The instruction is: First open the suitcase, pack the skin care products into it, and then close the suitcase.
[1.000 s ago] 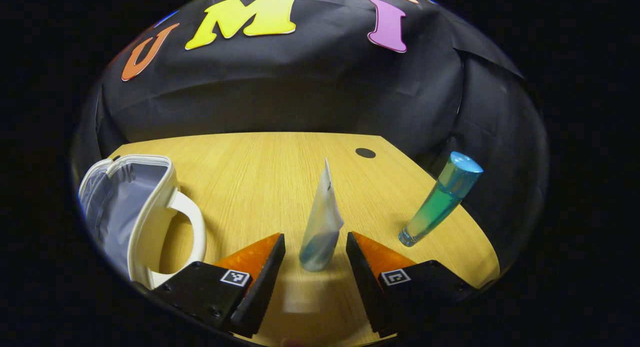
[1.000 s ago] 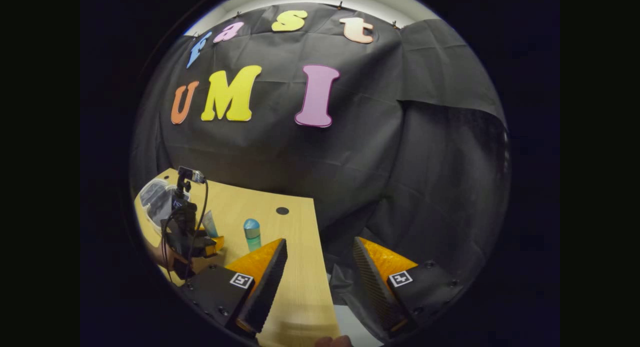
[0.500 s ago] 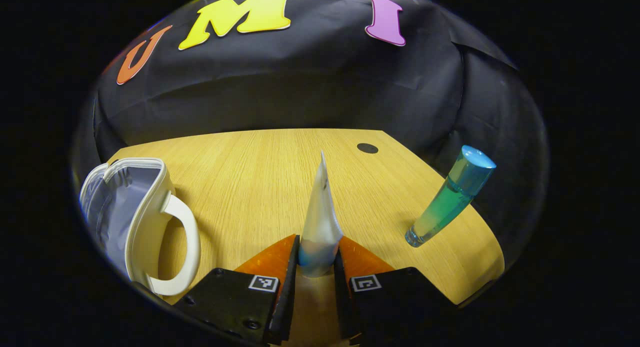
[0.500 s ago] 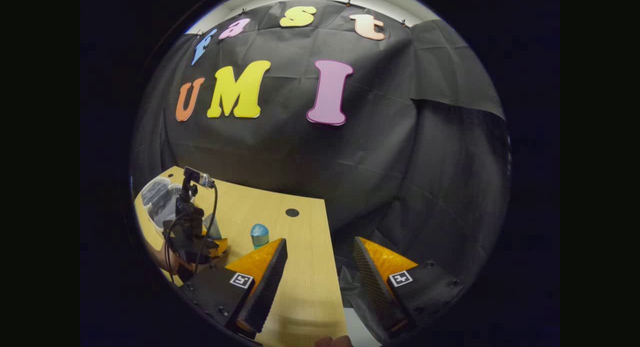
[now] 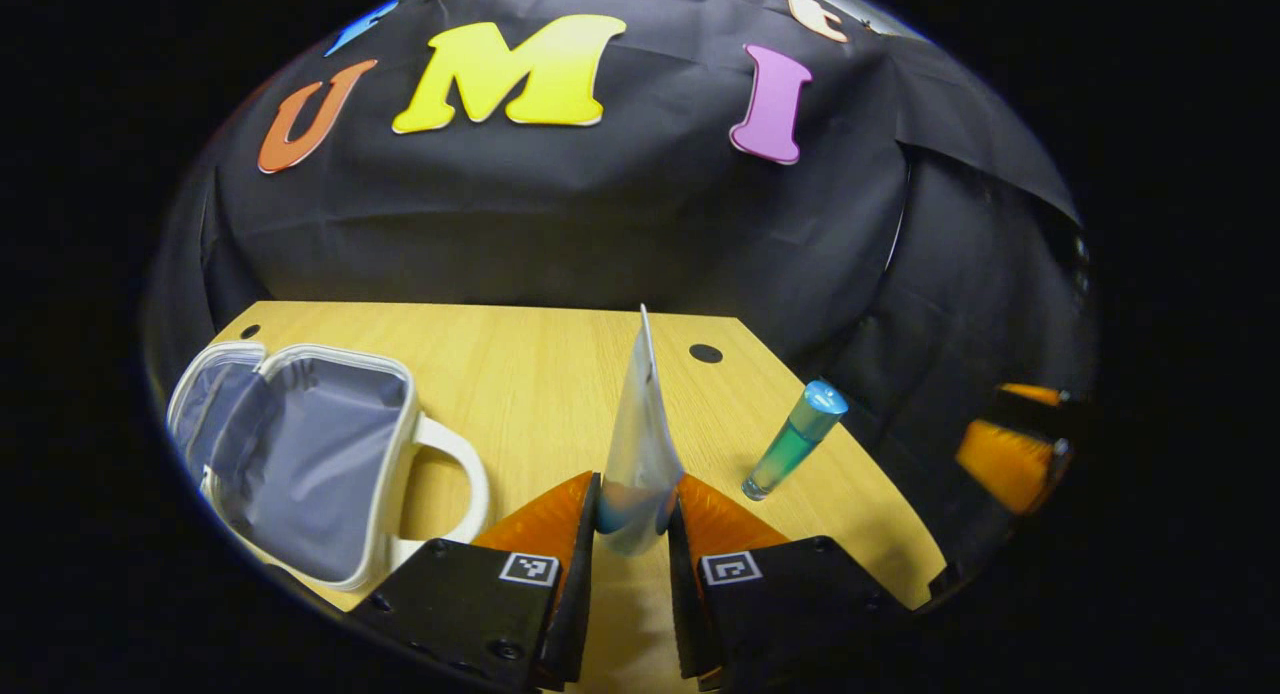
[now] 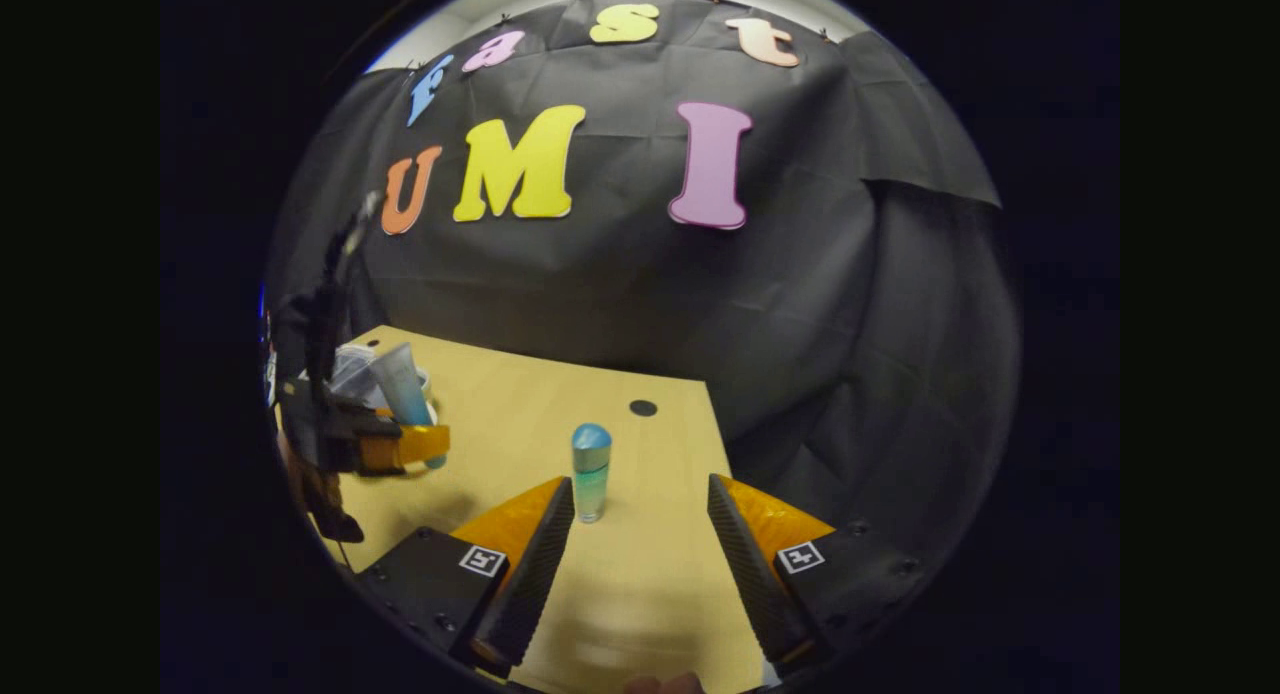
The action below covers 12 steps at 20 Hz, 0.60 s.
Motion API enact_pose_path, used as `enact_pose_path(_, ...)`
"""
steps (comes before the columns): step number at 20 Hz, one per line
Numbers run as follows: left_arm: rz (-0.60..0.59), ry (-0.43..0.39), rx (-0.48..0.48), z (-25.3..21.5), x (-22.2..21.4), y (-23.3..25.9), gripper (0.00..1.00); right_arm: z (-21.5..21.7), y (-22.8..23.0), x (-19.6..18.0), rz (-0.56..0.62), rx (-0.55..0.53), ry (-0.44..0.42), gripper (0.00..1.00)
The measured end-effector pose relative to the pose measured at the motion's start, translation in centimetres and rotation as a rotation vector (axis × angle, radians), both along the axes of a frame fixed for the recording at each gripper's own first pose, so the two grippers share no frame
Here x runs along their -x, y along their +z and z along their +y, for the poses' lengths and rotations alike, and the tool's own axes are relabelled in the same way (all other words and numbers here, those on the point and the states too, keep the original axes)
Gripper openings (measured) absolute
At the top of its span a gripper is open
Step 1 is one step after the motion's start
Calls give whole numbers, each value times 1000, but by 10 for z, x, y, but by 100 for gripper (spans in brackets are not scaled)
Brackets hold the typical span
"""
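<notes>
Open white suitcase (image 5: 300, 454) lying at the bench's (image 5: 520, 374) left, left gripper (image 5: 632, 509) clamped on an upright pale tube (image 5: 638, 444), lifted, teal bottle (image 5: 793, 442) standing on the bench to the right, right gripper (image 6: 640, 529) spread wide, empty, just behind that bottle

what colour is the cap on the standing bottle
Light blue, over a blue-green clear body; the bottle shows best in the left gripper view.

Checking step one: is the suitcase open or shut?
Open. The suitcase lies with its lid folded back, grey lining exposed, nothing visible inside, on the table.
</notes>
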<state>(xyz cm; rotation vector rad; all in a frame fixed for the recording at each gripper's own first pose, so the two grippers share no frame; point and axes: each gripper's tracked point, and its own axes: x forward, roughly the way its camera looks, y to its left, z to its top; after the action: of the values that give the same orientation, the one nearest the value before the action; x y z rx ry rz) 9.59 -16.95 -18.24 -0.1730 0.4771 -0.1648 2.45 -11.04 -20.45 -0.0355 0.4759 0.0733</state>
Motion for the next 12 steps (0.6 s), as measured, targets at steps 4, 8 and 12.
enact_pose_path(4, -7, 62, 21, 30, 28, 26, 37, 20, -52, -27, 66, -79, 5, 80)
enact_pose_path(8, -11, 126, 14, 57, 52, 43, 36, 36, -92, -63, 116, -103, 16, 78)
enact_pose_path(12, -16, 188, 24, 77, 68, 59, 36, 49, -115, -83, 155, -95, 36, 80)
